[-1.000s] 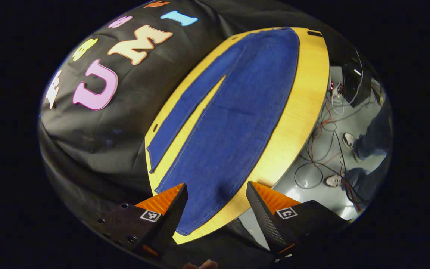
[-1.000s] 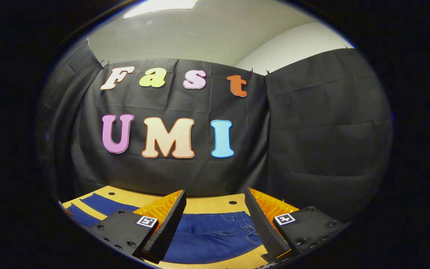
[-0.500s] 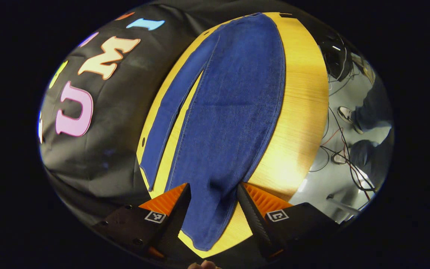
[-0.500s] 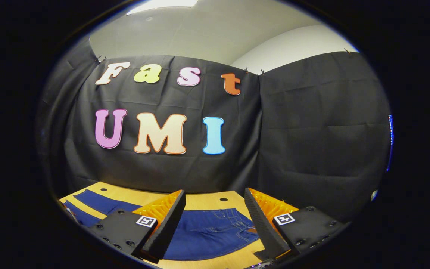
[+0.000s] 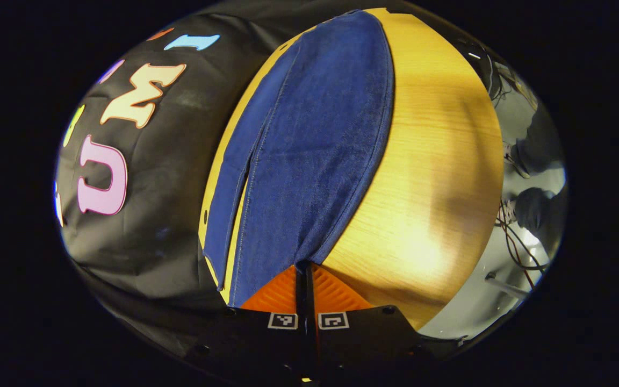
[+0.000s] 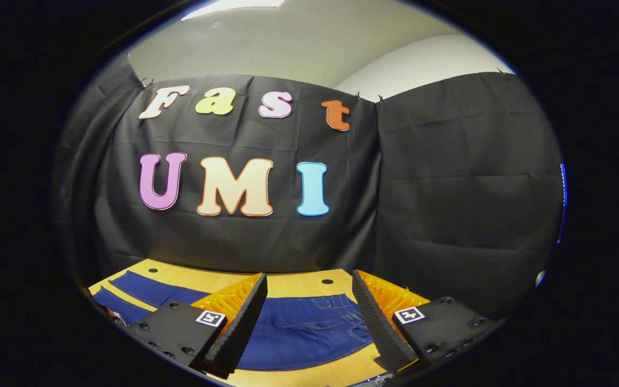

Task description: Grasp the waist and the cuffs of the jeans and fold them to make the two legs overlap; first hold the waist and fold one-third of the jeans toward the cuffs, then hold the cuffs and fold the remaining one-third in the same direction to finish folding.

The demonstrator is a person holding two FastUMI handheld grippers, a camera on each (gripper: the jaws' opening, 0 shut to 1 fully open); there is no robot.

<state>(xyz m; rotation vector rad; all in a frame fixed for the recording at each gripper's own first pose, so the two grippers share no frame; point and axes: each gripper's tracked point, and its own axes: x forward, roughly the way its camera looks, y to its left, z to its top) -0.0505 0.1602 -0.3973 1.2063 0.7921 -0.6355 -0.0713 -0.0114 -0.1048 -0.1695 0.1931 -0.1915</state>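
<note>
Wooden table point(image 5: 438, 161); cables point(image 5: 519, 252) and perhaps shoes point(image 5: 527, 207) on floor.

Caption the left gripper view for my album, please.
Left gripper pinching a cuff of blue denim jeans on a wooden table.

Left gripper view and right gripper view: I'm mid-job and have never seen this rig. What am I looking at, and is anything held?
There is no robot arm here. A person holds a two-finger gripper in each hand, and a fisheye camera rides on each one, looking forward along its fingers.

In the left gripper view, the left gripper sits at the bottom with its orange fingers closed together on the end of one leg of the blue jeans, at the cuff. The jeans lie flat along the wooden table, with the other leg beside it. A person's shoes and some cables show on the floor to the right.

In the right gripper view, the right gripper is open and holds nothing. It hangs above the waist end of the jeans, facing the booth's black cloth wall.
</note>
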